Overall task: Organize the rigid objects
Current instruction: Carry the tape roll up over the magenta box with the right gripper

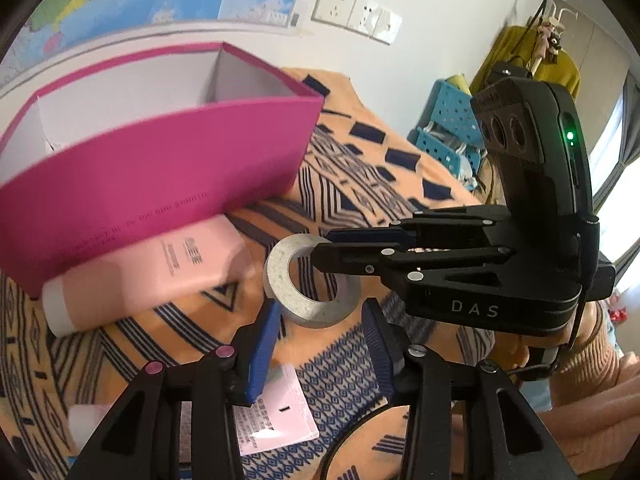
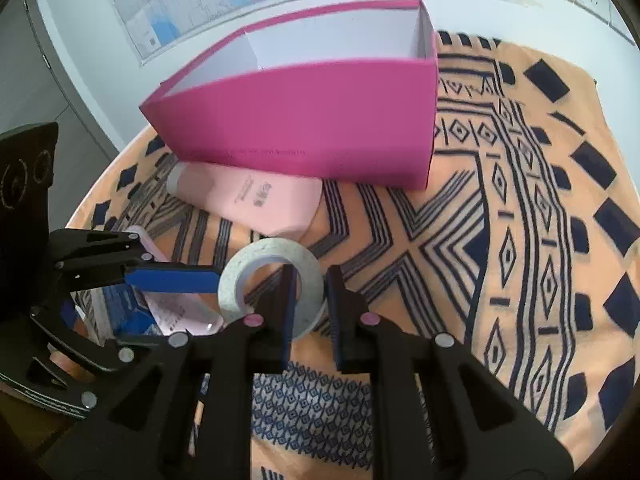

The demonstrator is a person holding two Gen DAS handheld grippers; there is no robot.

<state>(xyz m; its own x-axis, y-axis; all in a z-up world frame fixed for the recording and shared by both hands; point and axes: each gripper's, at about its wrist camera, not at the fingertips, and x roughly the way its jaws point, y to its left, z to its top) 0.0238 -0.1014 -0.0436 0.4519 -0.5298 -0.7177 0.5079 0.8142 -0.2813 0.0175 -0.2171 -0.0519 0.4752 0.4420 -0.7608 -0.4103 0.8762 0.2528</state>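
A grey tape roll [image 1: 306, 282] is held tilted above the patterned cloth. My right gripper [image 2: 311, 280] is shut on the tape roll [image 2: 240, 280], one finger inside its hole and one outside its wall; it also shows in the left wrist view [image 1: 320, 248]. My left gripper [image 1: 320, 320] is open, its blue pads to either side just below the roll. A pink bottle [image 1: 152, 272] lies against the front of an open magenta box [image 1: 160, 168]; both also show in the right wrist view, bottle [image 2: 256, 200], box [image 2: 304, 120].
A pink-white packet [image 1: 276, 412] lies under the left gripper. An orange cloth with dark patterns [image 2: 500, 240] covers the table. A blue perforated rack [image 1: 448, 132] stands beyond the table's far edge. A wall with a map and sockets is behind the box.
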